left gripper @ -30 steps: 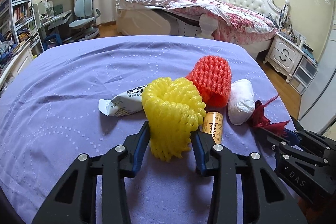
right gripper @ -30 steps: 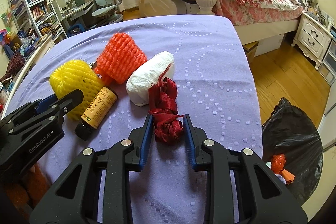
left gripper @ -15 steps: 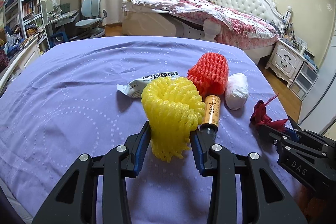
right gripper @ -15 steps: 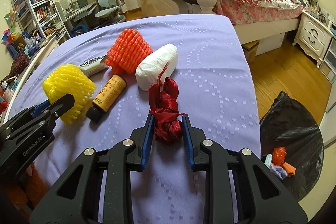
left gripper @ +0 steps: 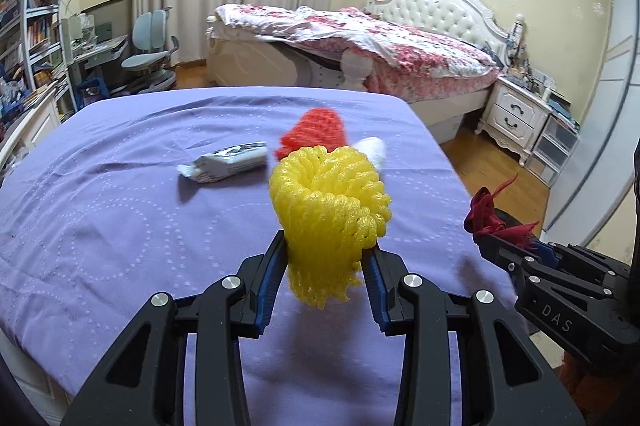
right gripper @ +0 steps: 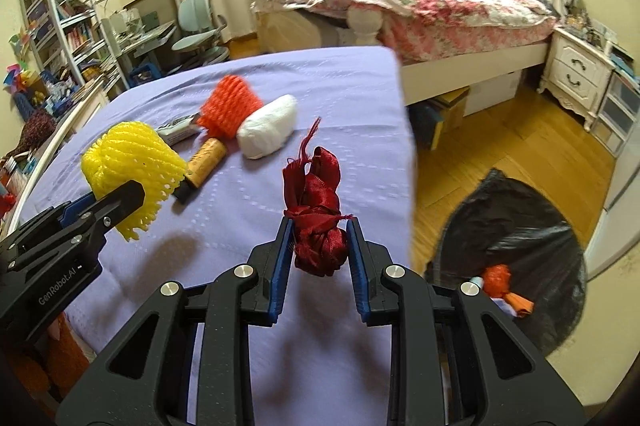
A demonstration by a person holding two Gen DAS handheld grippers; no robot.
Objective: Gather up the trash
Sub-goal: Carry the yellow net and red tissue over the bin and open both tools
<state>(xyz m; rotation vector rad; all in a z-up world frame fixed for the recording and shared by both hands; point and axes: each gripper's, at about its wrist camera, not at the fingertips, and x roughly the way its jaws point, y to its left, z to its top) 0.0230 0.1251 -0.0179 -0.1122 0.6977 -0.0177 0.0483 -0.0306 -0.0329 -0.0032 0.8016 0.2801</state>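
The left gripper (left gripper: 326, 252) squeezes the yellow foam net (left gripper: 330, 208) above the purple table (left gripper: 120, 194). The right gripper (right gripper: 319, 242) pinches the red ribbon (right gripper: 318, 214). The black trash bag (right gripper: 516, 234) sits on the floor; either piece could slip out and miss it.

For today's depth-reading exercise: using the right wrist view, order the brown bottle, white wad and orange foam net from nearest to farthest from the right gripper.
1. White wad, ahead, slightly left of the right gripper.
2. Brown bottle, further left.
3. Orange foam net, behind the bottle's far end.
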